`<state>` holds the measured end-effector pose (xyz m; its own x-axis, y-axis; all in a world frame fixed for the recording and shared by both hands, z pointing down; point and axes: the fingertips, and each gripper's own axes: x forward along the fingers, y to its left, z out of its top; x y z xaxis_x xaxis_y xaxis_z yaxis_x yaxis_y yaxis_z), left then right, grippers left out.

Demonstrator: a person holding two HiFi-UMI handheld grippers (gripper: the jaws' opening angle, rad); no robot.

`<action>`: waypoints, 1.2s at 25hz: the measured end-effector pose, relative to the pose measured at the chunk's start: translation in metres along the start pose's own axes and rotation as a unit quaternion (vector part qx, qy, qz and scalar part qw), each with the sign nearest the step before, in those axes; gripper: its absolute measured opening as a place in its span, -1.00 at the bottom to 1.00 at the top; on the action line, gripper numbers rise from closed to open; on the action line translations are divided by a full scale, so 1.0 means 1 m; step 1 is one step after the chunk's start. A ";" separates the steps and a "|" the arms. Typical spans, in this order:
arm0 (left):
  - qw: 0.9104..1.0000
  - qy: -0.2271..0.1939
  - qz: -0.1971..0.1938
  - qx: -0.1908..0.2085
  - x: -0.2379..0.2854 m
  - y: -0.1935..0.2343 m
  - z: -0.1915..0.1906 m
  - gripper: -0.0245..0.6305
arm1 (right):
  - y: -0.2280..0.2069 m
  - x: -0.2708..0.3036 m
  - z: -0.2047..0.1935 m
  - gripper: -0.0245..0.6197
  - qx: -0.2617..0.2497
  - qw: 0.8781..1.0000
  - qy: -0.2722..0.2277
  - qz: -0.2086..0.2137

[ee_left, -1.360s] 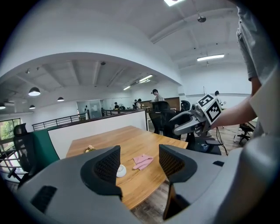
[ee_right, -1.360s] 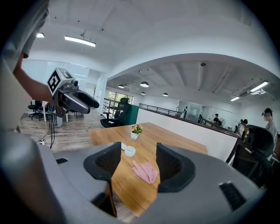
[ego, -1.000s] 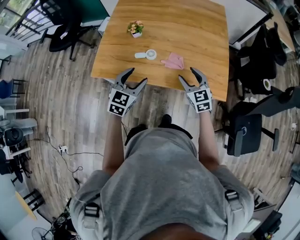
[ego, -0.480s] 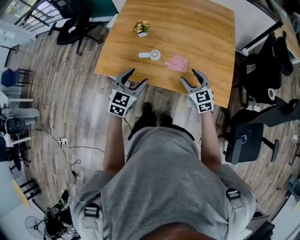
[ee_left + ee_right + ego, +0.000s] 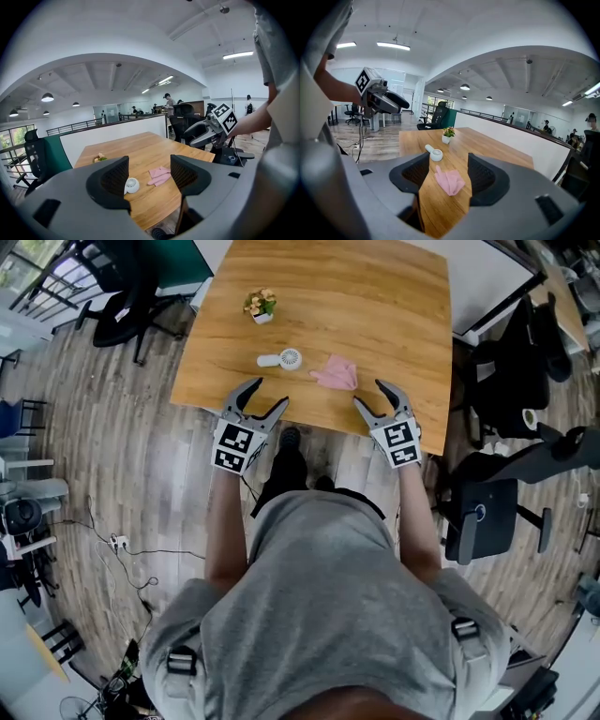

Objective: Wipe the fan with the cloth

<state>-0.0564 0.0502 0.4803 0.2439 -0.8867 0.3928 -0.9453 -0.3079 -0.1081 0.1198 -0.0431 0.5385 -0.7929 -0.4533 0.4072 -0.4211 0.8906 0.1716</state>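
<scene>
Head view looks steeply down on a rectangular wooden table (image 5: 375,306) with warm, streaked grain, standing on a grey-brown plank floor (image 5: 141,474). Near its front edge lies the fan (image 5: 281,359), small, white and smooth: a round grilled head with a short stubby handle pointing left. Just right of it, apart from it, the cloth (image 5: 336,374) lies crumpled, pink and soft, in a rough triangle of folds. Farther back on the left stands a little plant (image 5: 260,306) with pale blooms in a white pot.

The left gripper (image 5: 269,393) hovers at the table's front edge below the fan, its curved grey jaws spread wide like a V and nothing between them. The right gripper (image 5: 370,393) hovers at the same edge below the cloth, its jaws likewise well apart and empty. Each carries a cube with black-and-white square markers and is held on a bare forearm; a grey shirt (image 5: 328,615) fills the lower picture.

Left gripper view shows matt grey jaws with dark ribbed pads, parted, with the fan and cloth lying on the table beyond the gap. Right gripper view shows the same ribbed pads parted, the cloth framed in the gap but lying farther off on the wood, the fan and plant behind it.

A black chair (image 5: 487,512) stands to the right of the table.
</scene>
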 end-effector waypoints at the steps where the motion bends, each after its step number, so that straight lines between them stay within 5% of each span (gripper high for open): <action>1: 1.000 -0.002 -0.005 0.002 0.006 0.000 0.002 -0.07 | -0.004 0.000 -0.001 -0.10 0.001 1.000 0.002 -0.005; 17: 0.998 0.012 -0.065 0.001 0.075 0.064 -0.005 -0.06 | -0.034 0.057 -0.005 -0.10 0.030 0.998 0.037 -0.046; 30: 0.990 0.057 -0.130 -0.002 0.129 0.118 -0.045 0.03 | -0.027 0.122 -0.037 -0.07 0.051 0.991 0.114 -0.046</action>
<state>-0.1459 -0.0846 0.5597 0.4528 -0.7329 0.5078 -0.8547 -0.5189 0.0132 0.0505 -0.1213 0.6171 -0.6338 -0.5026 0.5880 -0.5388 0.8322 0.1306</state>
